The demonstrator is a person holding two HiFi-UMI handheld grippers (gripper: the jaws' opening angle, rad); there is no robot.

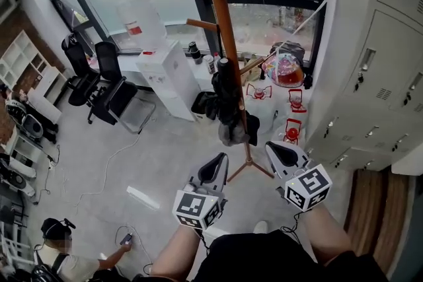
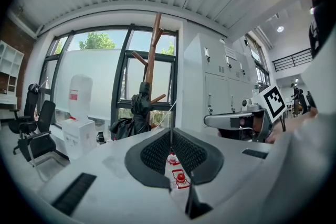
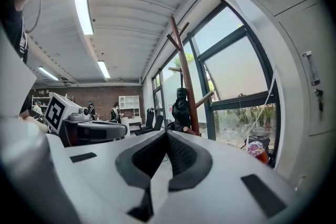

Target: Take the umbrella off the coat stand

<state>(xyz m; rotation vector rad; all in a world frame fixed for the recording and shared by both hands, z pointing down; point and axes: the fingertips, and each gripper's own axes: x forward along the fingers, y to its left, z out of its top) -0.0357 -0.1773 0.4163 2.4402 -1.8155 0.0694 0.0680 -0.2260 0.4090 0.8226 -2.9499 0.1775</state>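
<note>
A black folded umbrella [image 1: 228,99] hangs on the wooden coat stand [image 1: 221,3], which rises in front of the window. Both grippers are held level, short of the stand and apart from it. My left gripper [image 1: 217,160] is shut and empty, just left of the stand's feet in the head view. My right gripper [image 1: 277,148] is to their right, also shut with nothing in it. In the left gripper view the umbrella [image 2: 140,110] hangs ahead, left of the shut left gripper [image 2: 170,131]. In the right gripper view the umbrella [image 3: 181,107] hangs just above the closed right gripper [image 3: 167,134].
Grey lockers [image 1: 377,76] line the right side. A white cabinet [image 1: 168,72] carrying a water jug [image 1: 140,20] stands left of the stand, with black office chairs [image 1: 109,92] beyond. Red items [image 1: 292,132] lie on the floor by the window. A person [image 1: 63,254] crouches at lower left.
</note>
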